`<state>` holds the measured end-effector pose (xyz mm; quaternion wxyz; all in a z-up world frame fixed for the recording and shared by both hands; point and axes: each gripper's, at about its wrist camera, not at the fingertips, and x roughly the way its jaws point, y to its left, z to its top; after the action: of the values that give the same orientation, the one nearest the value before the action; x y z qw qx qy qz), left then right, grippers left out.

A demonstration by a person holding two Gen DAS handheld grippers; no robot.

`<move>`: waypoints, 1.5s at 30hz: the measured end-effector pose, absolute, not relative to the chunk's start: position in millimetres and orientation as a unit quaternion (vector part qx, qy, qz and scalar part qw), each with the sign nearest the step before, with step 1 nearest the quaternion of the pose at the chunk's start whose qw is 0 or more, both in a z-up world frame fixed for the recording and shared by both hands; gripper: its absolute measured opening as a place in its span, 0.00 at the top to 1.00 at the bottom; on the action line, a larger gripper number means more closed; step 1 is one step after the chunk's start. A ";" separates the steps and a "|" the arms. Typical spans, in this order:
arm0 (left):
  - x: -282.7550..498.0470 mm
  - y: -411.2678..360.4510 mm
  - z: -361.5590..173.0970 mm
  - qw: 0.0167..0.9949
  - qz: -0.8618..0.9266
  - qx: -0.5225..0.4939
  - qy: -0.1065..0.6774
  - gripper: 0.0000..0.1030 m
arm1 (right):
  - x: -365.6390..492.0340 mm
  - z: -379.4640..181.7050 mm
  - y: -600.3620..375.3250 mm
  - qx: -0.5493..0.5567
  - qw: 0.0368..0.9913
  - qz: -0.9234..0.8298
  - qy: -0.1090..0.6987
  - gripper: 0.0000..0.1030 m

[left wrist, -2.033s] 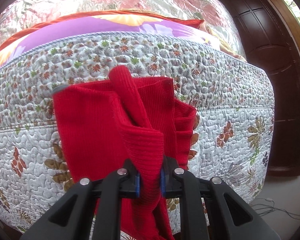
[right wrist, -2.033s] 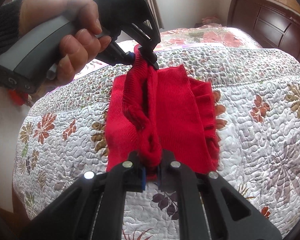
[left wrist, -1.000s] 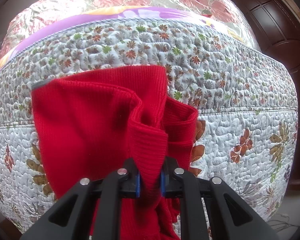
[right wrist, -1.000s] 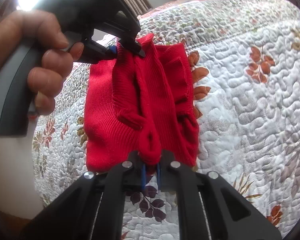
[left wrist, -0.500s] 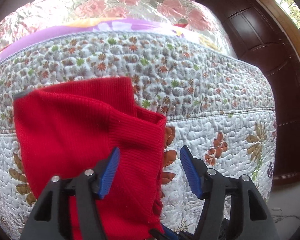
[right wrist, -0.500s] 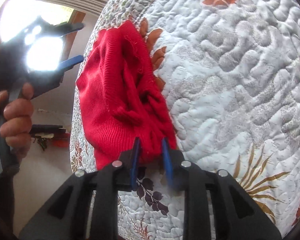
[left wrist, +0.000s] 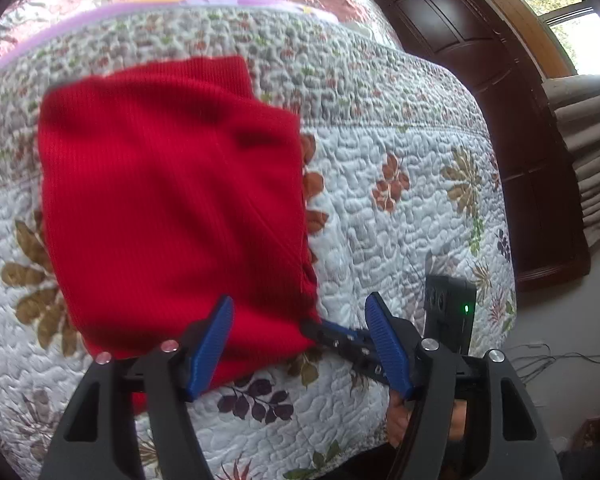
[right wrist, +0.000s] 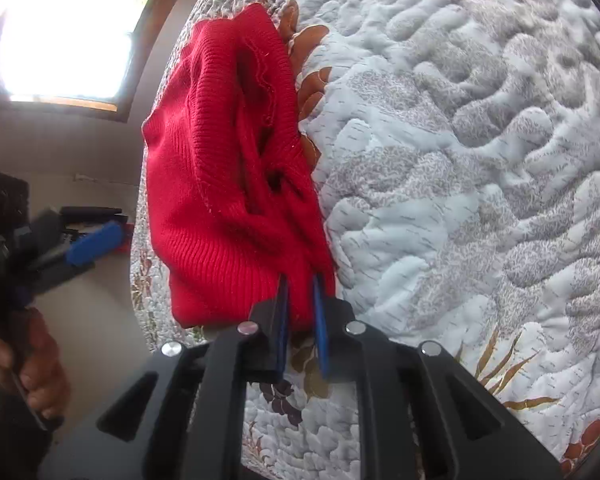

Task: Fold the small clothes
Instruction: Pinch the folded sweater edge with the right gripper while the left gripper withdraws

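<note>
Red knit garment (left wrist: 168,200) lies folded on the floral quilt (left wrist: 400,208), filling the left centre of the left wrist view; the left gripper (left wrist: 300,344) stands spread wide, empty, at bottom centre. In the right wrist view, the right gripper (right wrist: 300,312) pinches the garment's lower edge at centre frame.
</note>
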<state>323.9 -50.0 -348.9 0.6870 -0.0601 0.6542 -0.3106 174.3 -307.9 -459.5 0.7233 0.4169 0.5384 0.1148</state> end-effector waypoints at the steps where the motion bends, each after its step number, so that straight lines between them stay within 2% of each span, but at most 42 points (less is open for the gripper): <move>1: 319.2 -49.8 -352.8 0.683 -0.317 -0.058 0.655 0.38 | 172.4 -455.1 -314.0 0.426 0.720 0.124 0.533 0.81; 7: 300.5 -68.9 -368.0 0.663 -0.369 -0.048 0.650 0.41 | 217.0 -424.7 -359.4 0.516 0.701 0.175 0.460 0.70; 10: 287.9 -87.5 -377.5 0.652 -0.396 -0.028 0.646 0.42 | 266.5 -424.5 -357.4 0.504 0.698 0.195 0.471 0.63; 13: 283.2 -96.3 -389.3 0.643 -0.405 -0.023 0.649 0.43 | 306.1 -431.0 -353.6 0.486 0.700 0.190 0.488 0.62; 14: 282.3 -98.0 -393.5 0.640 -0.405 -0.022 0.652 0.43 | 314.6 -431.5 -350.5 0.481 0.700 0.194 0.490 0.62; 16: 281.1 -98.7 -402.2 0.633 -0.405 -0.024 0.659 0.44 | 330.6 -430.8 -347.4 0.455 0.709 0.192 0.503 0.94; 20: 285.4 -96.6 -415.0 0.625 -0.402 -0.036 0.668 0.49 | 332.3 -406.8 -357.1 0.412 0.758 0.169 0.477 0.95; 23: 289.5 -92.9 -427.7 0.620 -0.392 -0.047 0.678 0.49 | 342.8 -417.0 -361.6 0.387 0.767 0.138 0.492 0.95; 26: 290.4 -89.8 -427.9 0.613 -0.390 -0.059 0.685 0.50 | 349.8 -436.7 -361.4 0.371 0.766 0.130 0.510 0.91; 30: 289.3 -77.3 -397.9 0.616 -0.414 -0.088 0.664 0.50 | 340.0 -411.5 -363.6 0.382 0.774 0.132 0.487 0.77; 33: 295.1 -70.1 -386.8 0.625 -0.425 -0.109 0.646 0.50 | 314.7 -392.7 -360.3 0.401 0.754 0.187 0.485 0.77; 36: 300.9 -75.1 -397.2 0.620 -0.427 -0.115 0.648 0.47 | 295.8 -400.8 -338.8 0.387 0.717 0.240 0.527 0.77; 38: 306.1 -77.1 -414.6 0.617 -0.415 -0.109 0.659 0.39 | 292.0 -422.3 -333.2 0.374 0.703 0.238 0.557 0.79; 39: 307.4 -77.6 -423.7 0.618 -0.405 -0.104 0.666 0.38 | 290.4 -433.9 -335.9 0.369 0.705 0.219 0.565 0.93; 40: 308.3 -76.5 -430.8 0.615 -0.399 -0.106 0.671 0.38 | 290.1 -443.3 -341.4 0.372 0.704 0.210 0.567 1.00; 43: 309.2 -67.4 -433.9 0.611 -0.388 -0.133 0.677 0.38 | 285.4 -444.6 -352.6 0.383 0.703 0.199 0.566 0.99; 45: 306.3 -52.8 -419.2 0.616 -0.389 -0.149 0.669 0.37 | 275.3 -423.1 -352.7 0.373 0.714 0.207 0.556 0.91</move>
<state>306.3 -52.8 -419.2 0.6158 -0.1495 0.6686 -0.3891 275.3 -352.7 -423.1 0.7139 0.3727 0.5555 0.2068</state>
